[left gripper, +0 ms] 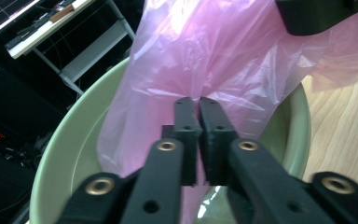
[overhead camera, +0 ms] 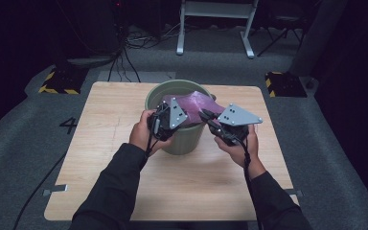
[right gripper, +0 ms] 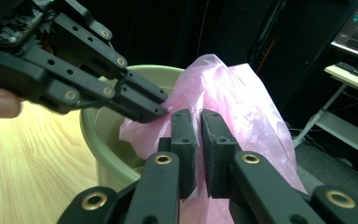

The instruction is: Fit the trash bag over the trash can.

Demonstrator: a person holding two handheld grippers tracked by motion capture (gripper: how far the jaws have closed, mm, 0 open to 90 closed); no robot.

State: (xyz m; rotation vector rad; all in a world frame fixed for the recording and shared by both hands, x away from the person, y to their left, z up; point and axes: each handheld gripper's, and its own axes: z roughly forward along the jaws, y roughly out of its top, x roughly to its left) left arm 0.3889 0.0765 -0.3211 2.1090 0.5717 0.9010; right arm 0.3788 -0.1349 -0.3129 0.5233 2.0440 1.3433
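Note:
A pale green bin (overhead camera: 182, 140) stands at the middle of the wooden table (overhead camera: 100, 167). A thin pink plastic bag (overhead camera: 196, 102) is bunched over its mouth. My left gripper (overhead camera: 166, 108) sits at the bin's left rim, shut on the bag's film. In the left gripper view its jaws (left gripper: 198, 101) pinch a fold of the bag (left gripper: 223, 56) above the bin's rim (left gripper: 65, 135). My right gripper (overhead camera: 205, 115) is at the bin's right side, shut on the bag. In the right gripper view its pads (right gripper: 200, 113) clamp the pink film (right gripper: 247, 107), with the left gripper (right gripper: 161, 105) pinching close by.
The bin (right gripper: 100, 140) is near the table's far edge; bare wood (overhead camera: 182, 187) lies in front of it. Beyond the table are a white table frame (overhead camera: 215, 28), floor cables (overhead camera: 124, 62) and yellow-black striped blocks (overhead camera: 57, 81) (overhead camera: 283, 84) on grey carpet.

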